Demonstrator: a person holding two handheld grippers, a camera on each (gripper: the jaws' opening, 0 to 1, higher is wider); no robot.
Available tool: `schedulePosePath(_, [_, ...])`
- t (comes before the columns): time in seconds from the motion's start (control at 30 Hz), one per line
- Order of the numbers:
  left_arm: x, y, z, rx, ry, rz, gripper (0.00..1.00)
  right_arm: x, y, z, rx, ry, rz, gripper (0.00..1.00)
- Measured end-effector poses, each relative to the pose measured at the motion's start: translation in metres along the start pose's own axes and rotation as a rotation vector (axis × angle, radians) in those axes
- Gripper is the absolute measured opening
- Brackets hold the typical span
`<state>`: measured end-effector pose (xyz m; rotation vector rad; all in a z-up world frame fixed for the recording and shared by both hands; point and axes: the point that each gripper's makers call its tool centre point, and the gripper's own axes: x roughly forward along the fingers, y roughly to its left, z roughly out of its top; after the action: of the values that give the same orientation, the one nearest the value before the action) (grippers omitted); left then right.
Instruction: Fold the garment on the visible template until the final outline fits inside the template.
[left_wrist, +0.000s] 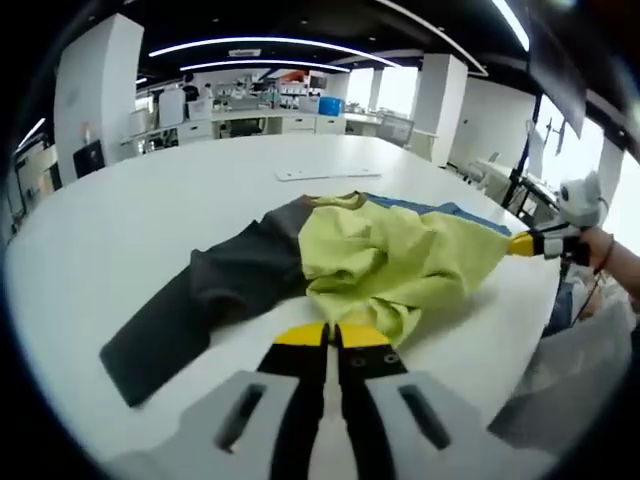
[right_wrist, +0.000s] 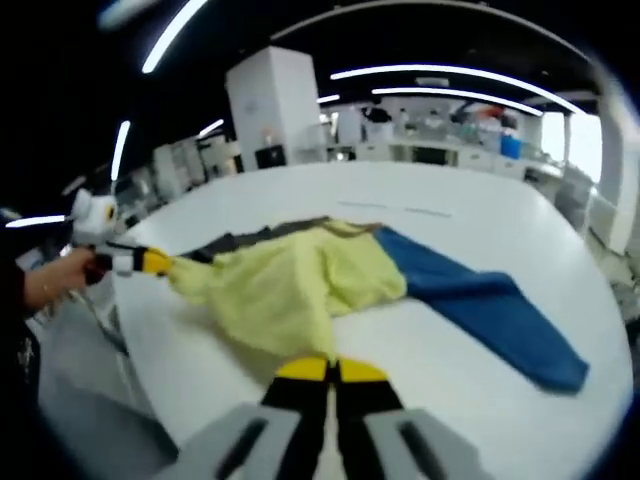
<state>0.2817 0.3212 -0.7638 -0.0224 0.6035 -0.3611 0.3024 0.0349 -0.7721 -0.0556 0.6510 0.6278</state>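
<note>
My left tool (left_wrist: 333, 338) and right tool (right_wrist: 330, 370) are each pinching the garment's (left_wrist: 390, 255) yellow edge at lower centre; bare white worktop (left_wrist: 150, 220) is stretching beyond.

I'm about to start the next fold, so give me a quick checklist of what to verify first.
1. Left gripper shut on the yellow-green fabric garment body: ok.
2. Right gripper shut on it too: ok.
3. Dark grey sleeve lying on the white round table: ok.
4. Blue sleeve lying on the table: ok.
5. Garment body flat: not ok, bunched.
6. Template outline located: cannot tell.
</note>
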Motion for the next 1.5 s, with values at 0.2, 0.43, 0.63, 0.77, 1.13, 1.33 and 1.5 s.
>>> schedulePosePath(0.2, [-0.014,-0.003,-0.009,-0.002,0.016,0.007,0.00,-0.018,-0.004,-0.005,-0.013,-0.005,-0.021,0.00])
schedulePosePath(0.43, [-0.028,-0.009,-0.023,0.007,0.039,0.012,0.00,-0.032,-0.007,-0.019,-0.005,0.012,-0.024,0.00])
schedulePosePath(0.63, [-0.040,-0.014,-0.034,-0.039,0.054,0.021,0.00,-0.041,-0.003,-0.032,-0.004,0.032,-0.025,0.00])
schedulePosePath(0.77, [-0.048,-0.011,-0.040,-0.079,0.054,0.040,0.00,-0.047,-0.002,-0.037,-0.031,0.046,-0.036,0.00])
schedulePosePath(1.13, [-0.059,-0.028,-0.063,-0.068,0.136,0.026,0.00,-0.057,0.002,-0.062,-0.029,0.087,-0.049,0.00])
schedulePosePath(1.33, [-0.055,-0.024,-0.084,0.002,0.214,0.038,0.00,-0.059,0.004,-0.080,-0.037,0.136,-0.063,0.00])
schedulePosePath(1.5, [-0.058,-0.018,-0.090,0.009,0.249,0.058,0.00,-0.060,0.008,-0.091,-0.055,0.169,-0.069,0.00])
